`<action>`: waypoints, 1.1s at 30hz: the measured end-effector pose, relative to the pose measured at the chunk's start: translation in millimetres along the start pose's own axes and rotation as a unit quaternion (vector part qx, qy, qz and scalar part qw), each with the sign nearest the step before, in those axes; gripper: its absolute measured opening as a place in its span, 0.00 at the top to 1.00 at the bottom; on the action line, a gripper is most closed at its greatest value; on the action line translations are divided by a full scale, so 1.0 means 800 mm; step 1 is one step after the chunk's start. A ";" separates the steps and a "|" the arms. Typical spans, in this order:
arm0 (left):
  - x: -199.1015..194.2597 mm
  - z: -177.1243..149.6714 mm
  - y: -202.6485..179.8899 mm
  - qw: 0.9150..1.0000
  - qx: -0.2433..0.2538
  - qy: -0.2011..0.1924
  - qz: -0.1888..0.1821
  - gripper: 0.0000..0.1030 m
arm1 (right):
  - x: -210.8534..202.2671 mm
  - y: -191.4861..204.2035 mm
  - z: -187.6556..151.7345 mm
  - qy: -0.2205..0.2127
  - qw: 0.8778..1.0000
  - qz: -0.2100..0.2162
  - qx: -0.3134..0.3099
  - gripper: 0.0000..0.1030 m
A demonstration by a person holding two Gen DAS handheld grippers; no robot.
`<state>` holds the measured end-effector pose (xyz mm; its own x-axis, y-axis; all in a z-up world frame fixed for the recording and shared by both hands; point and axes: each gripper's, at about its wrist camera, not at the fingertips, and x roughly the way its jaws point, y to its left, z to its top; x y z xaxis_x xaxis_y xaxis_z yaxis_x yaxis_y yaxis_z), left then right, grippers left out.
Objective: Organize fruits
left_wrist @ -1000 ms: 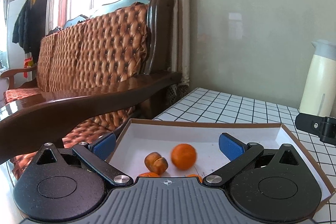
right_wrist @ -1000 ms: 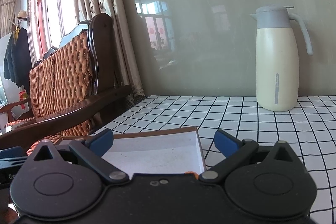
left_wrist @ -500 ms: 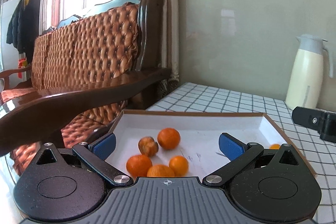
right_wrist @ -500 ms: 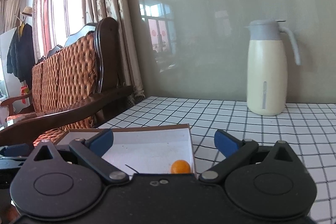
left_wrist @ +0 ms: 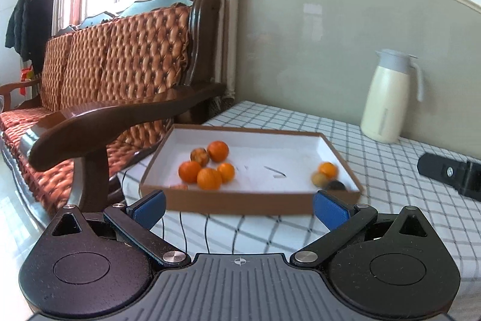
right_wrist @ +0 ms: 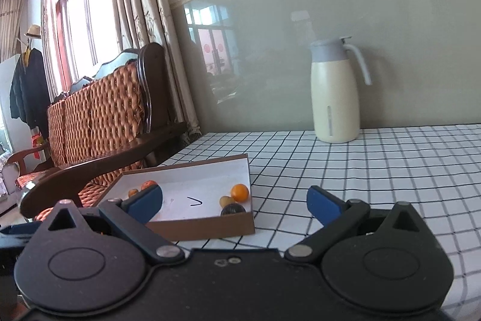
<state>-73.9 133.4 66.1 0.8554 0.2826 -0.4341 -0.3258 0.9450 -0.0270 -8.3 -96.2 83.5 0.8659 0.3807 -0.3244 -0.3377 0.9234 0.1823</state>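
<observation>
We see a shallow cardboard box (left_wrist: 240,202) with a white inside lying on the checked surface (left_wrist: 375,158), near its edge beside a wooden sofa (left_wrist: 126,74). Inside the box, toward its left side, a cluster of oranges (left_wrist: 207,170) sits touching one another, with a brownish fruit (left_wrist: 199,156) at the back of the group. In the right near corner lies a separate orange (left_wrist: 327,169), just beside a pale yellowish fruit (left_wrist: 319,179) and a dark round fruit (left_wrist: 335,185), all somewhat blurred. Our left hand-held gripper (left_wrist: 239,205) hovers in front of the box with its blue-padded fingers spread wide and nothing between them. Our right hand-held gripper (right_wrist: 234,200) is likewise spread wide and empty, over the near right corner of the box. A cream jug with a grey lid (right_wrist: 333,92) stands upright at the back of the surface against the wall, well apart from the box
</observation>
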 end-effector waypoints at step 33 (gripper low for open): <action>-0.079 -0.021 0.014 1.000 0.011 0.008 0.004 0.00 | -0.064 0.031 -0.022 -0.004 0.999 -0.001 -0.035 0.06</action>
<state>-138.5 122.9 78.3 0.8462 0.2878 -0.4484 -0.3234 0.9463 -0.0029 -67.6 -92.1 88.0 0.8694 0.3793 -0.3168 -0.3615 0.9252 0.1156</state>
